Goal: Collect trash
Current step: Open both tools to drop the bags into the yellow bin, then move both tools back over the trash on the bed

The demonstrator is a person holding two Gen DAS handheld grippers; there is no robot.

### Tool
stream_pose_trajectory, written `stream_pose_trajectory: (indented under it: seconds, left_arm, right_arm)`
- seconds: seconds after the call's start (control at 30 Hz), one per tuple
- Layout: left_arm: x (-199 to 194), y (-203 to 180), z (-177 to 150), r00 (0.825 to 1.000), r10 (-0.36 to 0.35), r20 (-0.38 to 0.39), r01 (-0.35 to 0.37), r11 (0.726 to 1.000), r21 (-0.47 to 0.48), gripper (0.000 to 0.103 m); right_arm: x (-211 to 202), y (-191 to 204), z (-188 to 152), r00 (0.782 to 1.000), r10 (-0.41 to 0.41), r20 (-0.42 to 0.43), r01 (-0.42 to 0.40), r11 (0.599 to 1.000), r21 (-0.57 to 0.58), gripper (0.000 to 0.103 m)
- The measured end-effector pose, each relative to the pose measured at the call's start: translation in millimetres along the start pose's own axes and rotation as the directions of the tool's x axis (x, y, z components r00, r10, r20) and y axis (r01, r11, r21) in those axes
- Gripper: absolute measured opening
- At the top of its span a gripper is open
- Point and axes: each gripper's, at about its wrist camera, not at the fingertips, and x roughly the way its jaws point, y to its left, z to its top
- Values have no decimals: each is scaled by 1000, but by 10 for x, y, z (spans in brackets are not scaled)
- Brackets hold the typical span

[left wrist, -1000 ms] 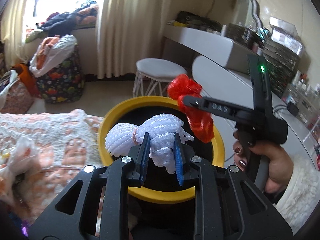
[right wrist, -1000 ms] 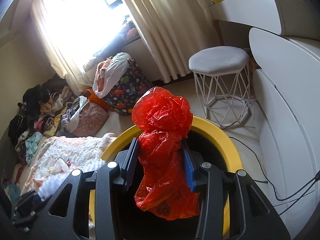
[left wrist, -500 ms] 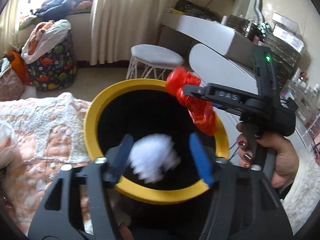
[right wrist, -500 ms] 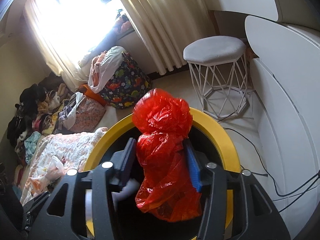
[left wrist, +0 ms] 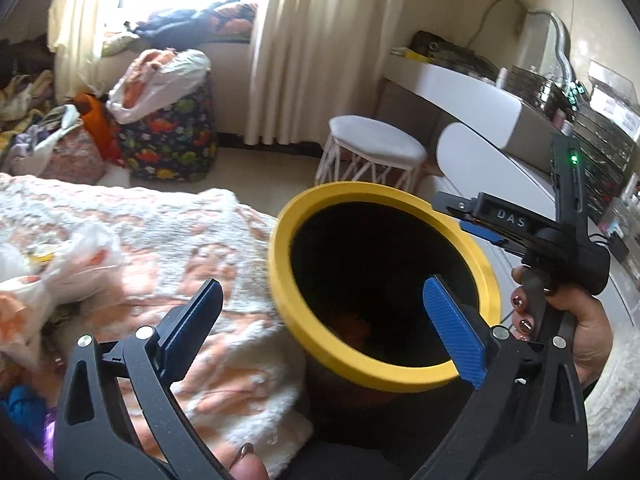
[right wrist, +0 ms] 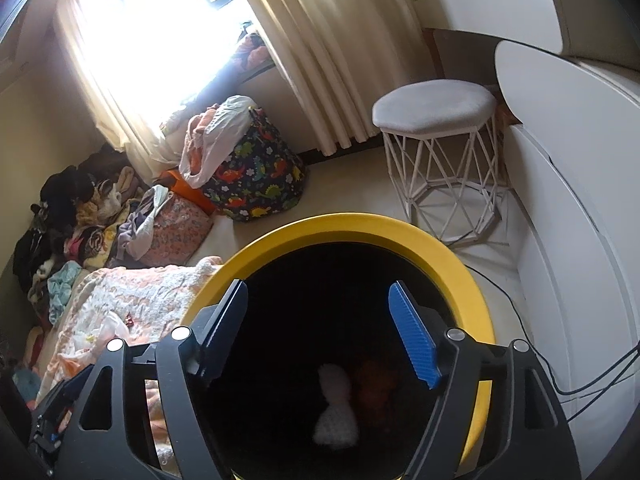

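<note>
both claws are opening with nothing between the ribbed blue pads; the right gripper (right wrist: 320, 328) hangs over the round yellow-rimmed bin (right wrist: 460, 276). below it, a white foam net (right wrist: 335, 408) and crinkled red bag (right wrist: 374, 388) lie on the dark bottom; the left gripper (left wrist: 320, 320) straddles the bin's near rim.

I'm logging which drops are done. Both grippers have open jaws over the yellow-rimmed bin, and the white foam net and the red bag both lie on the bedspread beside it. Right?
Not quite. The white foam net and the red bag lie inside the yellow-rimmed bin, not on the bedspread; the right wrist view shows them at its dark bottom. The rest holds: the left gripper and right gripper have empty, opening jaws.
</note>
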Motion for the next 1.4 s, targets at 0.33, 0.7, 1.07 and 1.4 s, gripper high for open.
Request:
stream_pose_trajectory:
  seconds: [0.33,0.7,1.07,1.4]
  left_arm:
    - [-327,285,-10,994,90,60,-87,995,-52,92]
    - [-618,585,-29,983,150,107,-135,981,-142,92]
    - [-865,865,-96,967,217,136,-186,961,-206,92]
    - [-1057,1147,-154,949,276,152,-229,936,-266,92]
  right_arm:
    - [-47,271,-31,999,34,16,-33,997,-66,73]
    - [-135,627,-98,996,88,23,-84,987,-137,75]
    - [-191,964,-190,989,146,13,-140,970,-199,75]
    - [-232,1309,-323,979,202,-26,-202,942,-268,75]
